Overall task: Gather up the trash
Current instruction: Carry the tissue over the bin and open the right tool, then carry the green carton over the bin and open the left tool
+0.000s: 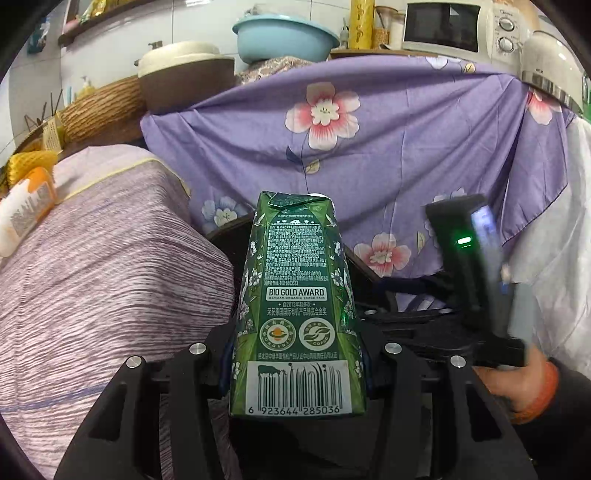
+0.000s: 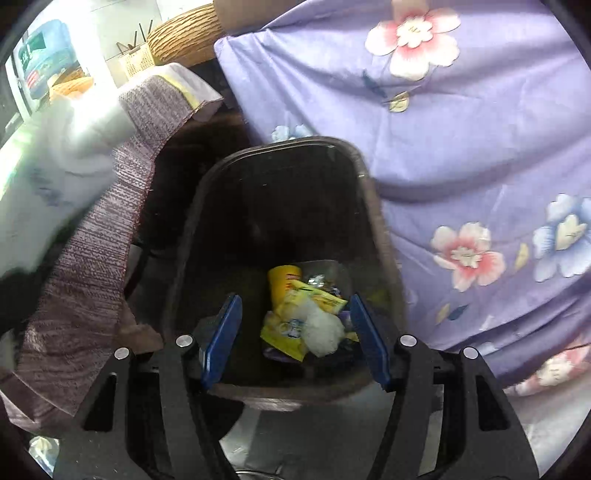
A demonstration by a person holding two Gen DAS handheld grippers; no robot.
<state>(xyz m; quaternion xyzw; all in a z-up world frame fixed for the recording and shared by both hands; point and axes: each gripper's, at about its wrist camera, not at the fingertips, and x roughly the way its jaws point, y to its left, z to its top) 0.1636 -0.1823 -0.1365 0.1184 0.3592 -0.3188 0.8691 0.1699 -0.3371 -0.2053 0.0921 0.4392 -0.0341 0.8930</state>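
Observation:
A green drink carton (image 1: 295, 306) with a barcode stands upright between the jaws of my left gripper (image 1: 295, 365), which is shut on it. Behind the carton shows part of the dark trash bin's rim (image 1: 229, 229). In the right wrist view my right gripper (image 2: 295, 343) hangs open over the dark bin (image 2: 373, 206), its blue pads (image 2: 221, 339) apart with nothing between them. At the bin's bottom lie a yellow wrapper (image 2: 288, 332), a white crumpled wad (image 2: 321, 328) and a yellow cup (image 2: 282, 280). The right gripper's body (image 1: 461, 258), held by a hand (image 1: 524, 384), shows in the left wrist view.
A purple floral cloth (image 1: 369, 147) hangs behind and right of the bin. A striped mauve cloth (image 1: 92, 258) covers a surface on the left, with an orange-and-white bottle (image 1: 26, 206) on it. A microwave (image 1: 450, 26) and a blue basin (image 1: 280, 37) sit on the counter behind.

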